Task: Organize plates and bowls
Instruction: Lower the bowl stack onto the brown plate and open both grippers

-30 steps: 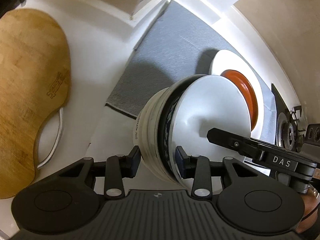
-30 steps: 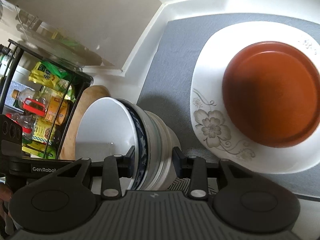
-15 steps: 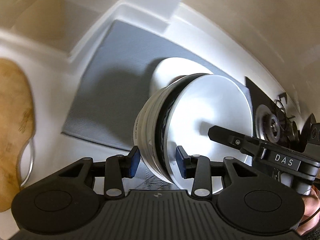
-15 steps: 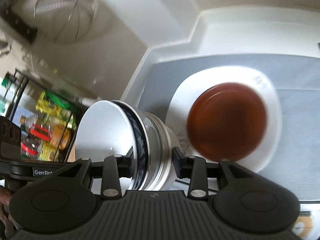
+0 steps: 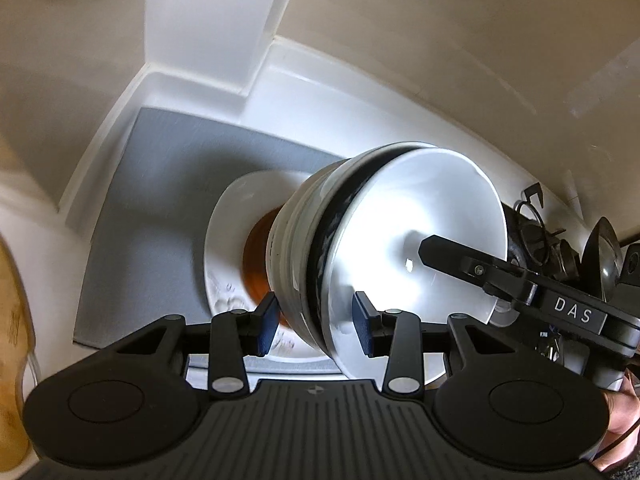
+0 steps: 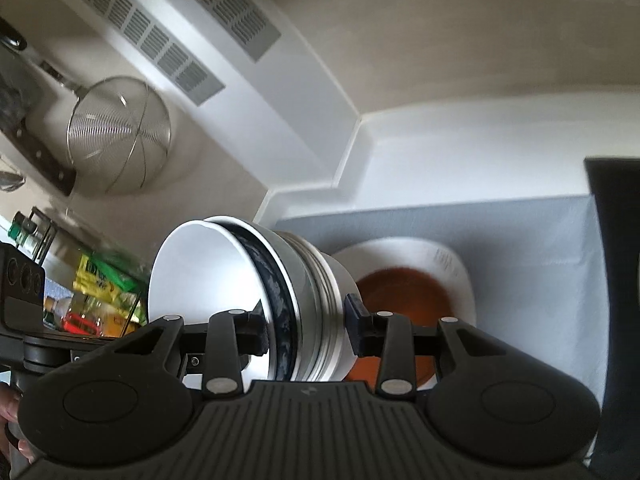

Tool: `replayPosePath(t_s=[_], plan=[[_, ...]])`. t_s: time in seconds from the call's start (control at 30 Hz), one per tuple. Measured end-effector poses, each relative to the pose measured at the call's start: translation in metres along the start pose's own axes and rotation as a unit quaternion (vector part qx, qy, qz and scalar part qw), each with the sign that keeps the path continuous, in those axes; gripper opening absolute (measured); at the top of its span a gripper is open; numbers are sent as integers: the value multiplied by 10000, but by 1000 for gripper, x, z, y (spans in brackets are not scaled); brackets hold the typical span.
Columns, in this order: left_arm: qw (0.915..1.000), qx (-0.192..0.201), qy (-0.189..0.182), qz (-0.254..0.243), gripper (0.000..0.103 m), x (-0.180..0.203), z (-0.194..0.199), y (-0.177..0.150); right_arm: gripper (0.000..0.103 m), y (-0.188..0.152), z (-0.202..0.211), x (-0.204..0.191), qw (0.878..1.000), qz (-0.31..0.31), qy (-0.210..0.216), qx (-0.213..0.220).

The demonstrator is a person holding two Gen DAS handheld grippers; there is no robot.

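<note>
- Stack of nested bowls (image 5: pixel 384 248) is held on its side between both grippers, up off the tabletop (image 5: pixel 320 92), above the grey mat (image 5: pixel 160 200).
- Stack make-up: white bowl innermost, then a dark blue patterned rim, then several white outer bowls with ridged sides. Can't count them exactly.
- Left gripper (image 5: pixel 316 324): jaws clamped on the stack's rim edge, one blue pad on the outer wall, the other inside the white bowl.
- Right gripper (image 6: pixel 306 330): same grip on the opposite side of the rim, jaws clamped on the stack, one pad inside and one on the outer wall.
- In the left wrist view, the right gripper's finger (image 5: pixel 472 264), marked "DAS", reaches into the bowl opening from the right.
- In the right wrist view the bowl opening faces left, foot of the stack points right towards the plates.
- White floral plate (image 6: pixel 452 268) lies flat on the mat, with a brown-orange plate (image 6: pixel 404 292) on top of it. Both sit below and behind the stack, partly hidden by it.
- Stack is not touching either plate as far as I can tell.
- Background, left wrist: wooden cutting board (image 5: pixel 12 340) at the left edge, gas burner (image 5: pixel 540 236) on the right.
- Background, right wrist: mesh strainer (image 6: pixel 120 136) hanging on the wall, vent grille (image 6: pixel 176 28) above it, rack with condiment packets (image 6: pixel 104 284) at left. This part is blurred.
- A person's fingers show at the bottom corners of both views.
</note>
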State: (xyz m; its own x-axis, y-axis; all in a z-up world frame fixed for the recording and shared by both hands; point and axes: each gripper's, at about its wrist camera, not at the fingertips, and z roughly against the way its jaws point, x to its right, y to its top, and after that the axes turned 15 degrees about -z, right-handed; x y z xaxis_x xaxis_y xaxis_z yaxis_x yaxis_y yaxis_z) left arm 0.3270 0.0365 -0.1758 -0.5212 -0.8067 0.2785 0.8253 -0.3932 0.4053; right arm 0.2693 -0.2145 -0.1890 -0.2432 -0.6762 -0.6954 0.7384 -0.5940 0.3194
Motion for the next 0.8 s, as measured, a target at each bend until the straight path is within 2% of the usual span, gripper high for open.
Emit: replayPosePath(t_s=[0.33,0.47,0.8], plan=[[9994,-290,137,-131,43,4,-30,30,41,12,-26,24,9994,-291,-152,-106],[9988,-477,96,40,43,-4,-47,27,41,9,-43,41,9981,-523,-253,-211],[9974,-706,-89,82,43,-20,-97,24,41,-1,-77,74,9946,-815,-532,-366]])
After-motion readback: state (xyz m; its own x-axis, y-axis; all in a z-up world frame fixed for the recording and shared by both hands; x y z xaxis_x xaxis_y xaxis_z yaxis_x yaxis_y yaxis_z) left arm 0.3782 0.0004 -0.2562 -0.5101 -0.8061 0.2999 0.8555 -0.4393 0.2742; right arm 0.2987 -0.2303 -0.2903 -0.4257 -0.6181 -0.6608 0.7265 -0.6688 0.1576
